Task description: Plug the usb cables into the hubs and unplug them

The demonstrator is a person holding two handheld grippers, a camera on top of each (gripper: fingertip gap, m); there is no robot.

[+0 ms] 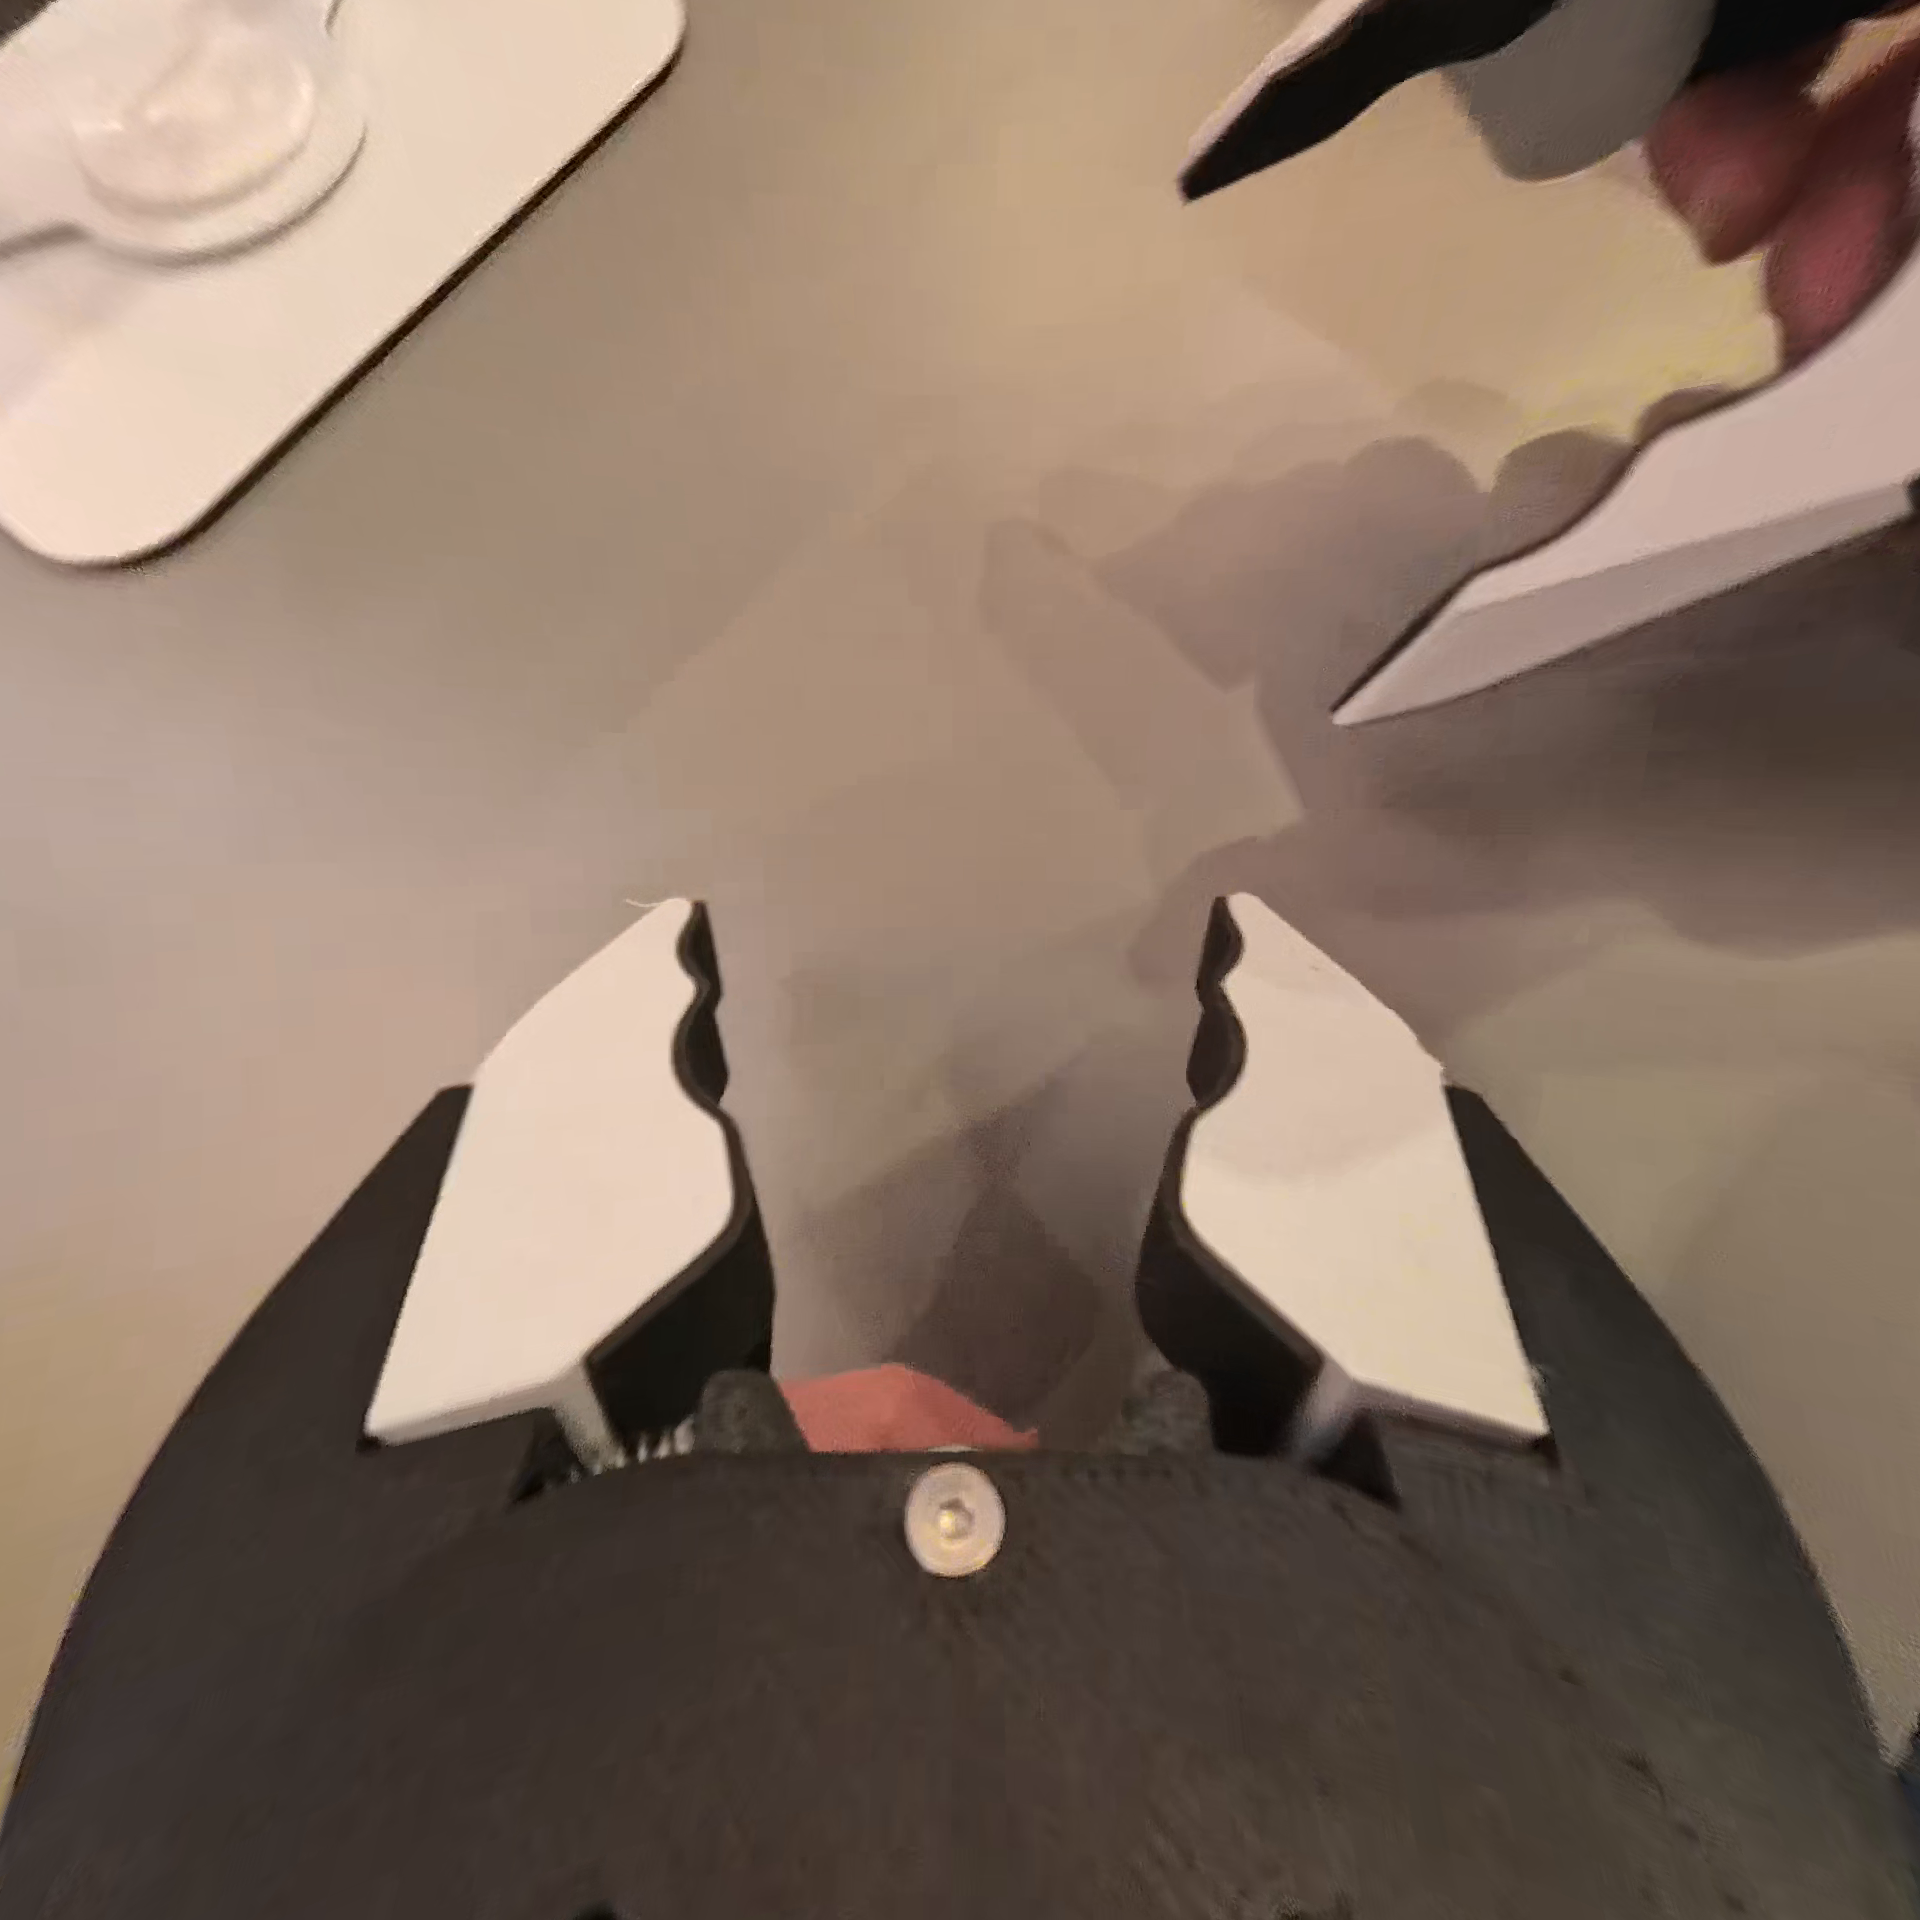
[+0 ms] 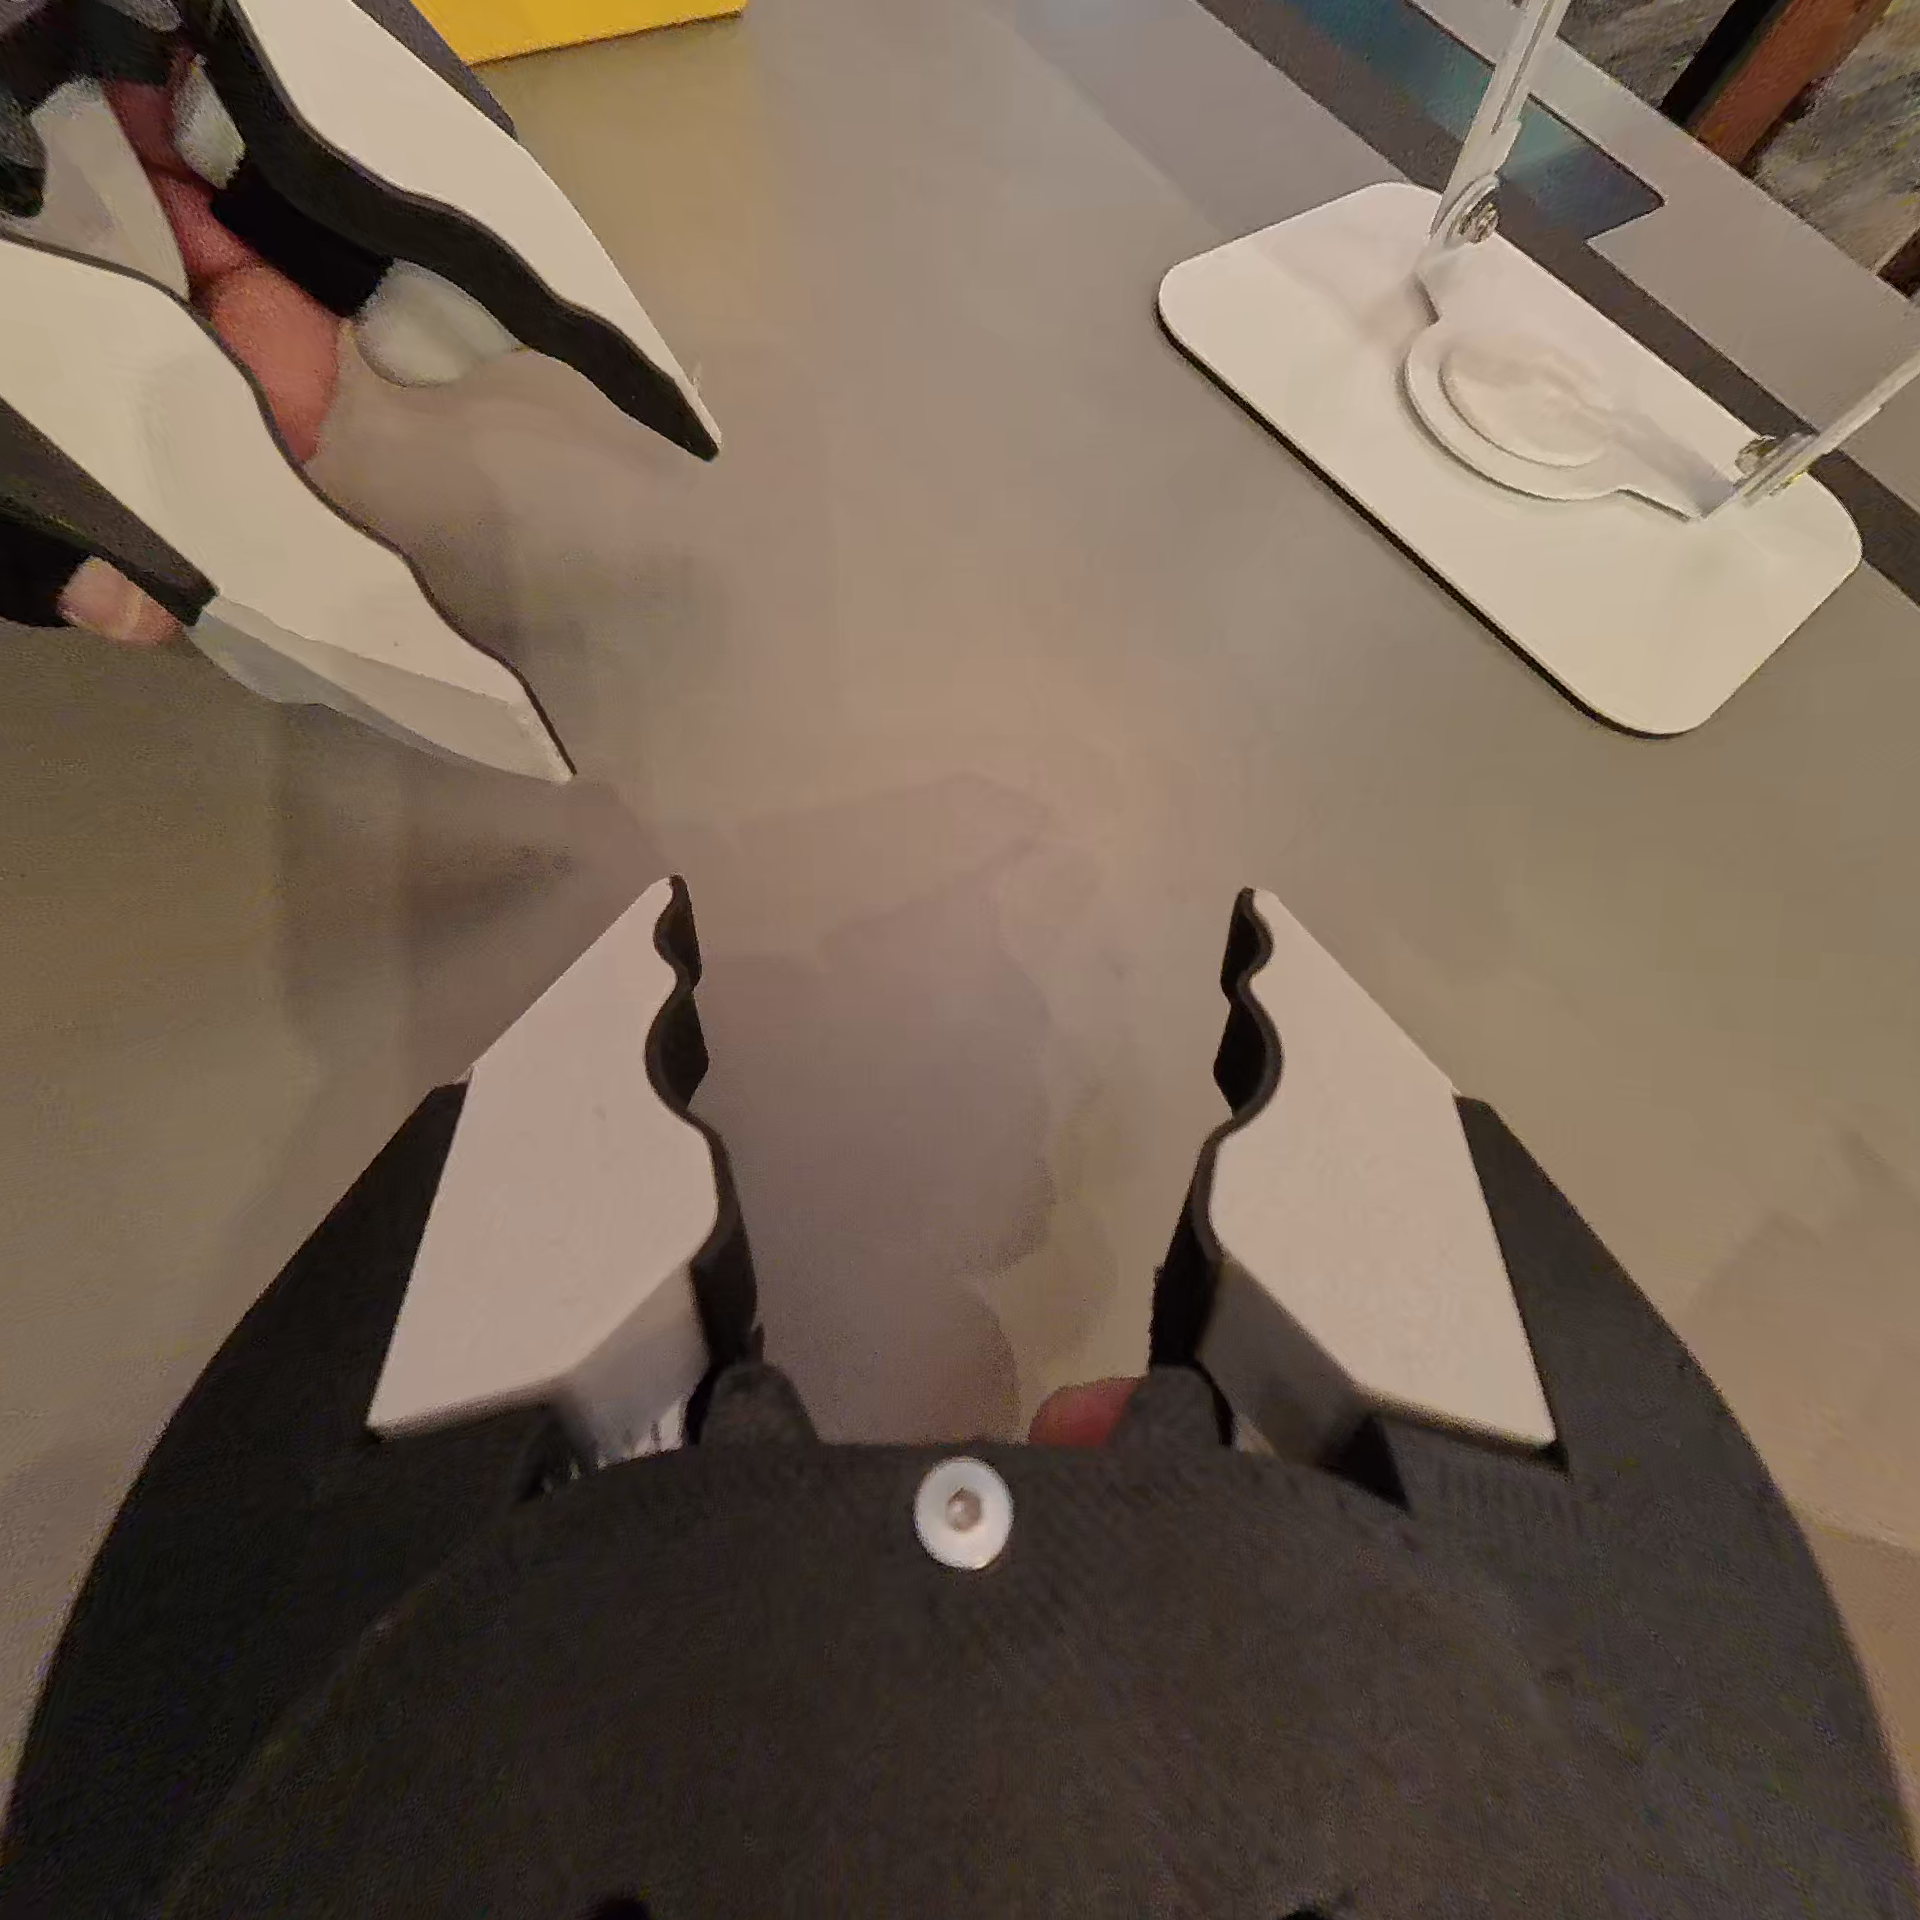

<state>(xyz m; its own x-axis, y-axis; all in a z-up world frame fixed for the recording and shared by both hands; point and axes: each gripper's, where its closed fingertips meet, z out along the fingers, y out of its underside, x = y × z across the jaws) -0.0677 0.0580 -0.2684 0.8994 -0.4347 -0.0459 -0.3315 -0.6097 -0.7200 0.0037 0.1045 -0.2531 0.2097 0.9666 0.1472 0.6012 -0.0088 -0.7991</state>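
Nearest the lens in the left wrist view is the left gripper (image 1: pixel 956 914), its black body filling the lower part of the picture and its two white, wavy-edged fingers spread wide with nothing but bare table (image 1: pixel 831 520) between them; it is released and empty. The right gripper (image 2: pixel 956 899) stands the same way in its own view: fingers apart, grasping nothing, only the grey-beige surface and soft shadows in the gap. Each tool also shows in the other's camera, coming in from the side with its jaws splayed, and a person's hand (image 2: pixel 249 301) is wrapped round the left one. The two tools point toward the same bare stretch of table, near each other but not touching. Farther off, toward the table's far edge, sits a white rounded base plate (image 2: pixel 1507 457) carrying a clear acrylic stand (image 2: pixel 1496 135); a yellow object (image 2: pixel 582 26) lies at the far side. As for the task's own things, no usb cables and no hubs show in either view, so where they lie cannot be told. My judgement is that no plugging or unplugging is under way right now; whether this is the start or the finish cannot be told, since neither cable nor hub is visible to show its state.
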